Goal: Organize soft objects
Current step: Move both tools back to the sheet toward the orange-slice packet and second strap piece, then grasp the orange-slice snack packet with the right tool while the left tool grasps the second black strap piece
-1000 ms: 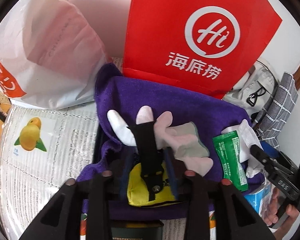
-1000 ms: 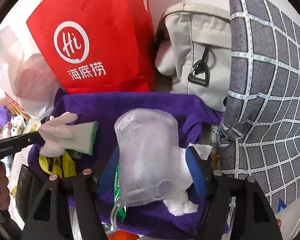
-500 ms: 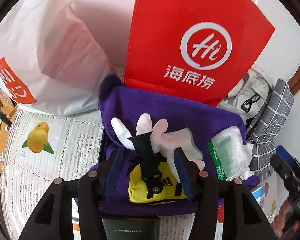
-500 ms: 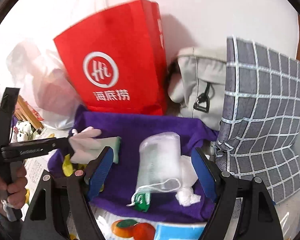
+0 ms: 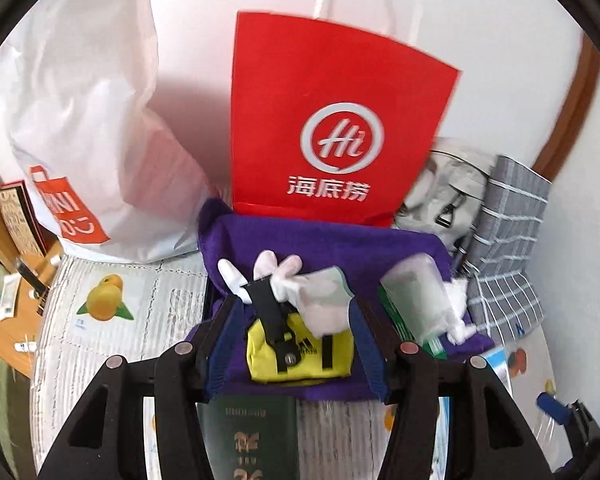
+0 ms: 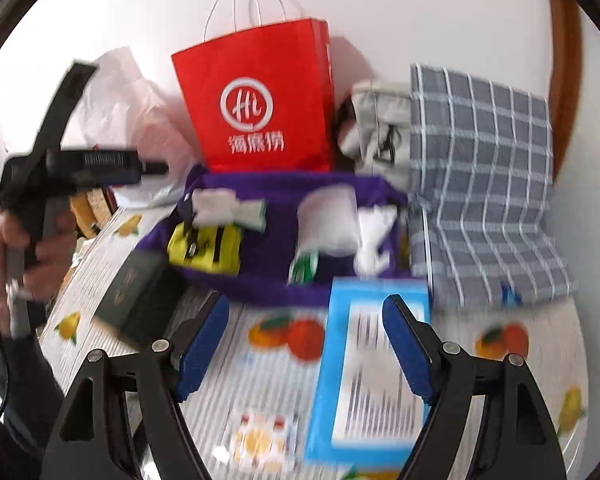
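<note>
A purple towel (image 5: 340, 248) lies on the table and carries several soft things. On it are a white glove with a green cuff (image 5: 300, 280), a yellow pouch with a black strap (image 5: 300, 352), a white mesh pouch (image 5: 416, 300) over a green packet (image 5: 400, 320), and a crumpled tissue (image 5: 458, 300). My left gripper (image 5: 294, 346) hovers open over the yellow pouch, its blue pads clear of it on both sides. My right gripper (image 6: 306, 344) is open and empty above the tablecloth, in front of the towel (image 6: 268, 248). The right wrist view is blurred.
A red paper bag (image 5: 332, 120), a white plastic bag (image 5: 80, 120), a grey bag (image 5: 448, 184) and a checked grey cloth (image 5: 508, 220) line the wall. A dark green booklet (image 5: 252, 432) and a blue packet (image 6: 372, 360) lie on the fruit-print tablecloth (image 5: 112, 320). A hand (image 6: 16, 240) grips the left tool.
Both grippers drew back and up from the towel. The left jaws widened off the yellow pouch and the right jaws off the mesh pouch. Both things stayed on the towel.
</note>
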{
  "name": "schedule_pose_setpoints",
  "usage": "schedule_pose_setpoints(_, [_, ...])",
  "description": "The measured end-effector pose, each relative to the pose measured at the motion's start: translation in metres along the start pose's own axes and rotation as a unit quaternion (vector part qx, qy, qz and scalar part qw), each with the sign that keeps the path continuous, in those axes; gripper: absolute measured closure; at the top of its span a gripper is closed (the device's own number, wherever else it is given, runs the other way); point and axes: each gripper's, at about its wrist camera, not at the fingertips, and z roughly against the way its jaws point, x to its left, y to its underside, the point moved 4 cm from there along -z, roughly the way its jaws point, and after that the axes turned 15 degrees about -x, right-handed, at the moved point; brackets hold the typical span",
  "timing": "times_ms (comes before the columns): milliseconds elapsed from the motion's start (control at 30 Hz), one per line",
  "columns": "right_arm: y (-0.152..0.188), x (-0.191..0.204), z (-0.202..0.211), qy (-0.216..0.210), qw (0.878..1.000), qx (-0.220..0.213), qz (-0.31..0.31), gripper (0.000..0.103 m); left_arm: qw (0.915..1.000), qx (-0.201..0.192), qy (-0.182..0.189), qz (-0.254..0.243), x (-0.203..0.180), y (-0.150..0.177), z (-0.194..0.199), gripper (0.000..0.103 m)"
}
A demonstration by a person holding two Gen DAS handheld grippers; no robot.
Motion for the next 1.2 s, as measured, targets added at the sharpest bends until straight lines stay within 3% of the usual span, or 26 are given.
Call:
schedule_pose_setpoints(300, [0.066, 0.008, 0.030, -0.009, 1.000, 0.025, -0.013, 0.024, 0.9997, 0.011, 0.002, -0.023, 0.004, 0.047, 0.048, 0.050])
schedule_pose_setpoints(400, [0.081, 0.014, 0.035, 0.007, 1.000, 0.028, -0.006, 0.024, 0.9996, 0.016, 0.005, -0.022, 0.008, 0.066, 0.062, 0.050])
schedule_pose_setpoints(600, [0.111, 0.026, 0.025, 0.011, 0.999, 0.047, 0.021, 0.024, 0.9997, 0.013, -0.014, -0.013, 0.024, 0.104, 0.089, 0.050])
schedule_pose_setpoints(867, [0.127, 0.032, 0.003, 0.019, 0.999, 0.040, 0.025, 0.024, 0.9991, 0.034, -0.025, -0.004, 0.046, 0.146, 0.097, 0.050])
schedule_pose_setpoints(1200, [0.136, 0.040, -0.022, 0.027, 0.998, 0.051, 0.004, 0.024, 0.9984, 0.056, -0.009, -0.006, 0.048, 0.175, 0.095, 0.050])
